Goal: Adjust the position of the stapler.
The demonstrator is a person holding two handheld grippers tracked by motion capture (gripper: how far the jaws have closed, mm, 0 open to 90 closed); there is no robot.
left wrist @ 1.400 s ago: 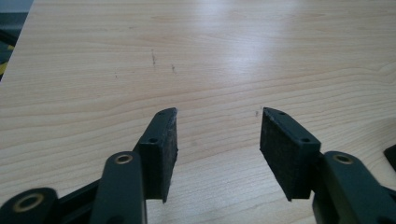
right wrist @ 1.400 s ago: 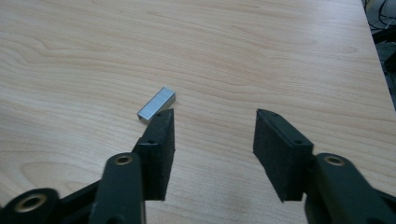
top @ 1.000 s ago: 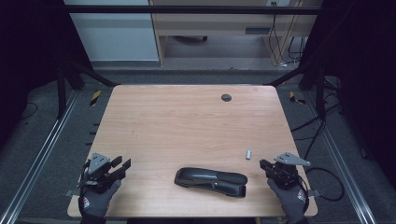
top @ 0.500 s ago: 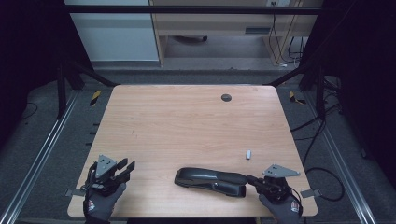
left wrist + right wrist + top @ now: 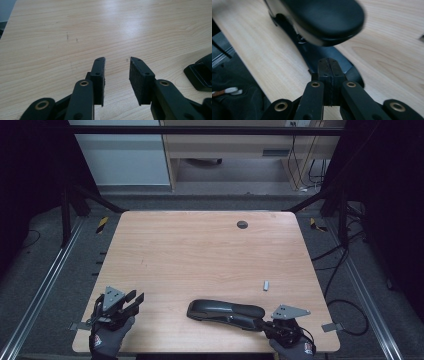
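A black stapler (image 5: pixel 225 311) lies lengthwise near the front edge of the wooden table (image 5: pixel 200 255). My right gripper (image 5: pixel 261 322) is at the stapler's right end. In the right gripper view its pads (image 5: pixel 327 61) are pressed flat together, shut, with nothing between them, low over the base of the stapler (image 5: pixel 324 15), whose top arm looms just above. My left gripper (image 5: pixel 136 298) rests at the front left corner, well apart from the stapler. In the left gripper view it (image 5: pixel 116 67) shows a gap between its pads with bare wood in it, and the stapler's end (image 5: pixel 201 75) at the right.
A small grey piece (image 5: pixel 266 285) lies on the table behind the stapler's right end. A dark round hole (image 5: pixel 242 224) sits near the far edge. Metal rails and cables run along the floor on both sides of the table.
My right gripper has slid left and toward the front edge, up to the stapler's right end. The left gripper has stayed put at the front left corner.
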